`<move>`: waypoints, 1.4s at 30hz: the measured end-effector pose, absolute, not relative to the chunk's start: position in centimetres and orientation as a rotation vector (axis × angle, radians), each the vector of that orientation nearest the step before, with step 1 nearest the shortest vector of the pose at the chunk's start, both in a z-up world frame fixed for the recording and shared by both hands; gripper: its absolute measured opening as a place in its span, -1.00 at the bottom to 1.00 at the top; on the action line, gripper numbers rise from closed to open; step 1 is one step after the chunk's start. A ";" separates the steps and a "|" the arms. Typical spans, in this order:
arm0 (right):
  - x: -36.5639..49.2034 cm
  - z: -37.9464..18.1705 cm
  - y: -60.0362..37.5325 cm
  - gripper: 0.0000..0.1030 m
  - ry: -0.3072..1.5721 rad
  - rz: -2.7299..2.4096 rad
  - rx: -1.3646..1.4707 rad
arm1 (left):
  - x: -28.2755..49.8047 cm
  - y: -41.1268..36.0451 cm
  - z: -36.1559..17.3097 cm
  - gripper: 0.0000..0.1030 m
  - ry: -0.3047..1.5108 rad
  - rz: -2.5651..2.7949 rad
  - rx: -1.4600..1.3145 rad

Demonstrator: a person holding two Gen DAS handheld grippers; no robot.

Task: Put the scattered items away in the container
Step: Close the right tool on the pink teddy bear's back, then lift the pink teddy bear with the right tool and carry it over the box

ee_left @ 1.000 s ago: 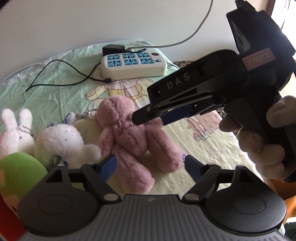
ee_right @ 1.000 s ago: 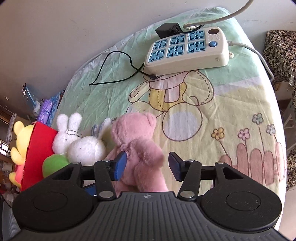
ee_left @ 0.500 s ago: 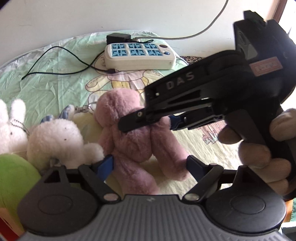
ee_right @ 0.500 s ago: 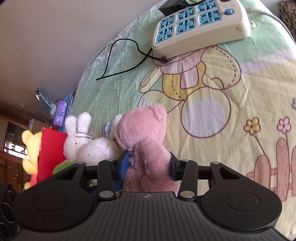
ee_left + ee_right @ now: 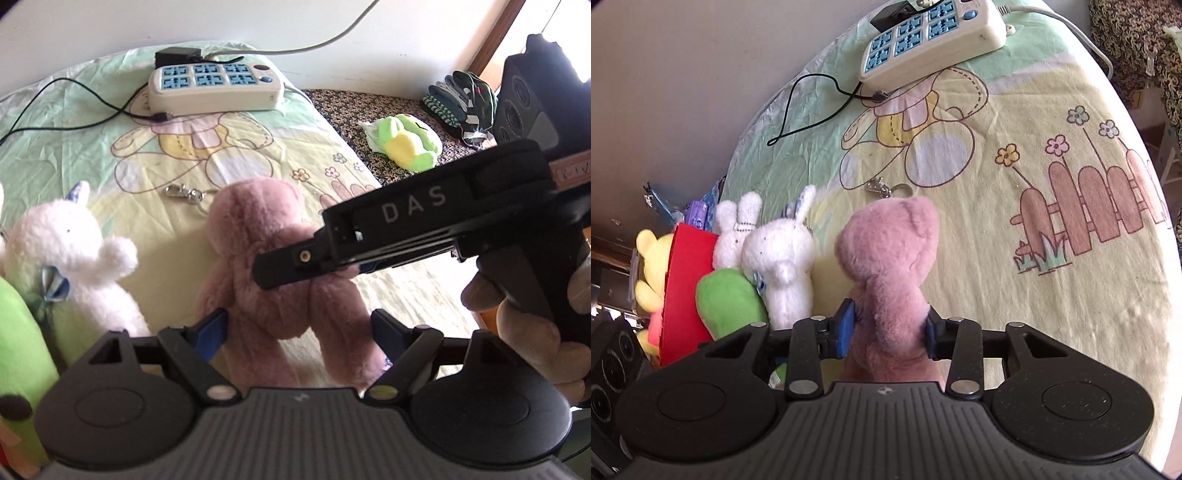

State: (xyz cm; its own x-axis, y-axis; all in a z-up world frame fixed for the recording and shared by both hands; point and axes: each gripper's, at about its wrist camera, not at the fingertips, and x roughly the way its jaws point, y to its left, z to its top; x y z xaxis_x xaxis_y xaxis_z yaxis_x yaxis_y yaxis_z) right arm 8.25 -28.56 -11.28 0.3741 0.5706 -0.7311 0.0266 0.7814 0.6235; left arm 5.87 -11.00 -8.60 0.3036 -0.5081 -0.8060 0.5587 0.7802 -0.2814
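Right gripper [image 5: 888, 328]: clamped on pink bear [image 5: 894, 269] (bear upright, over the bedsheet [image 5: 1052, 314]).
Left gripper [image 5: 299, 332]: spread apart, flanking bear's legs.
Crowding bear's left: white bunny [image 5: 783, 266], green plush [image 5: 727, 299], red container [image 5: 683, 291].
Behind: power strip [image 5: 931, 37].

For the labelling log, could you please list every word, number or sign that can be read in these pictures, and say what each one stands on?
"DAS": pale letters on the black body of the right gripper, seen from the left wrist.
Pink sticker on that same gripper: handwriting, cut off and too blurred to read.
Power strip: no readable marking.
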 end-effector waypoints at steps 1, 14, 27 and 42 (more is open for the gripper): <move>8.5 -11.3 -28.5 -0.15 1.145 0.371 0.605 | 6.2 -11.0 -8.7 0.63 1.046 -0.717 0.056; 9.8 -11.5 -27.8 -0.19 1.101 0.335 0.570 | 5.9 -11.7 -9.2 0.58 1.011 -0.728 0.111; 4.0 -4.3 -26.8 -0.28 0.932 0.294 0.531 | 2.4 -10.2 -3.4 0.50 0.883 -0.760 0.017; 0.2 6.1 -17.5 -0.28 0.585 0.526 0.408 | -2.0 1.3 8.5 0.47 0.533 -0.586 -0.075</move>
State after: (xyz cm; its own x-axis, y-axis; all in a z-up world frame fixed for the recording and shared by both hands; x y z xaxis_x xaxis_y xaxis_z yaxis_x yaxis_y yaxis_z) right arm 0.18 -17.51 6.14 0.7106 0.5712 -0.4109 -0.3480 0.7928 0.5005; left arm -2.02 1.26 8.53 0.7028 -0.5448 -0.4574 0.5068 0.8347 -0.2156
